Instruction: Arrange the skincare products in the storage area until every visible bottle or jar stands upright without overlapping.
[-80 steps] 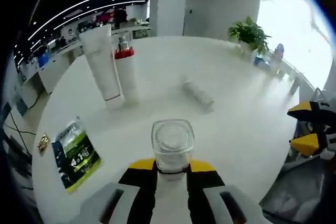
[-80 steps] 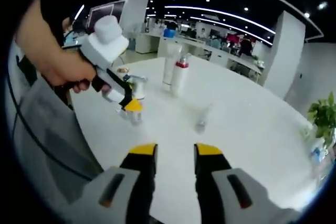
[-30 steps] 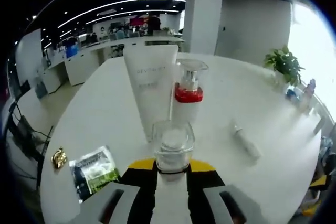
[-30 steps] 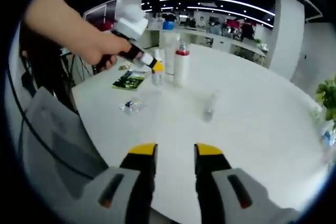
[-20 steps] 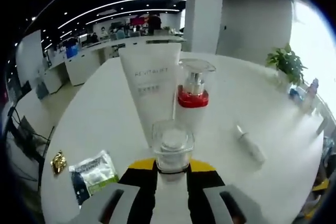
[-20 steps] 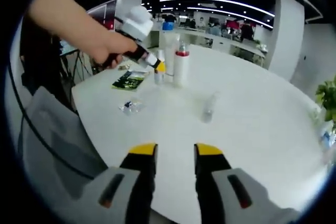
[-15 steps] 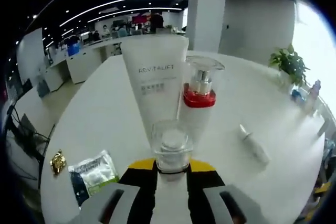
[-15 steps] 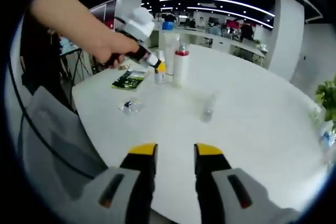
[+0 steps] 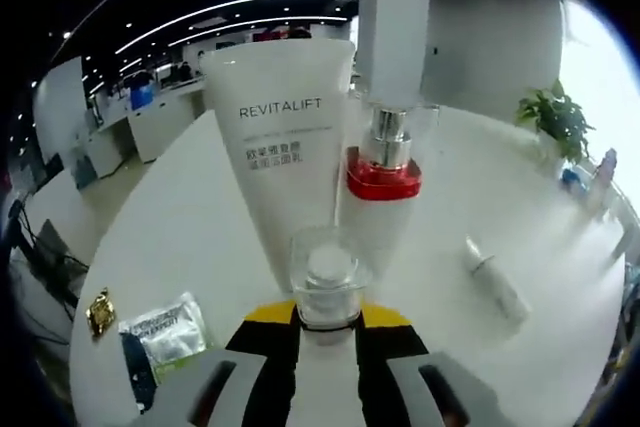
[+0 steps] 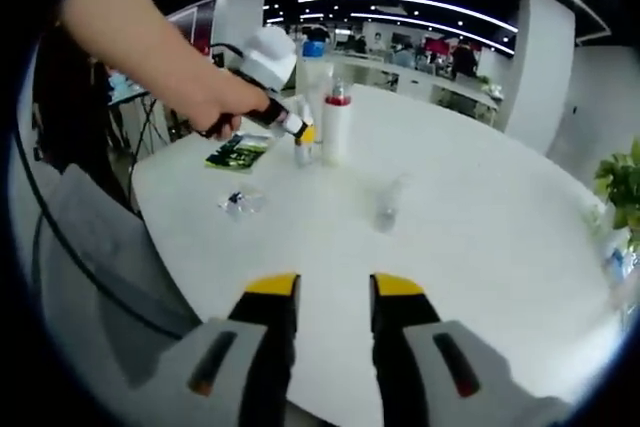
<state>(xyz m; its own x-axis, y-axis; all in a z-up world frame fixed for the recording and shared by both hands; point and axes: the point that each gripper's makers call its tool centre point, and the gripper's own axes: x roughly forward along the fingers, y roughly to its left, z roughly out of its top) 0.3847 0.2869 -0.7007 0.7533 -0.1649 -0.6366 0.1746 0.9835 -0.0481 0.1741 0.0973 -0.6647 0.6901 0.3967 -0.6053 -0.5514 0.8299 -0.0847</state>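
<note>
My left gripper (image 9: 326, 313) is shut on a small clear glass jar (image 9: 327, 274), held upright just in front of a white REVITALIFT tube (image 9: 285, 137) and a pump bottle with a red collar (image 9: 382, 175), both standing. A small clear bottle (image 9: 497, 284) lies on its side to the right. In the right gripper view a hand holds the left gripper (image 10: 299, 133) with the jar beside the tube (image 10: 309, 73) and pump bottle (image 10: 334, 129); the lying bottle (image 10: 386, 206) is mid-table. My right gripper (image 10: 334, 299) is open over the near table edge, with nothing between its fingers.
A green sachet (image 9: 158, 329) and a small gold item (image 9: 99, 310) lie on the round white table (image 9: 190, 237) at the left. A small clear wrapper (image 10: 240, 203) lies near the table's left edge. A potted plant (image 9: 558, 117) stands at the far side.
My left gripper has carried the jar closer to the tube and pump bottle, which now loom larger. The right gripper has hardly moved.
</note>
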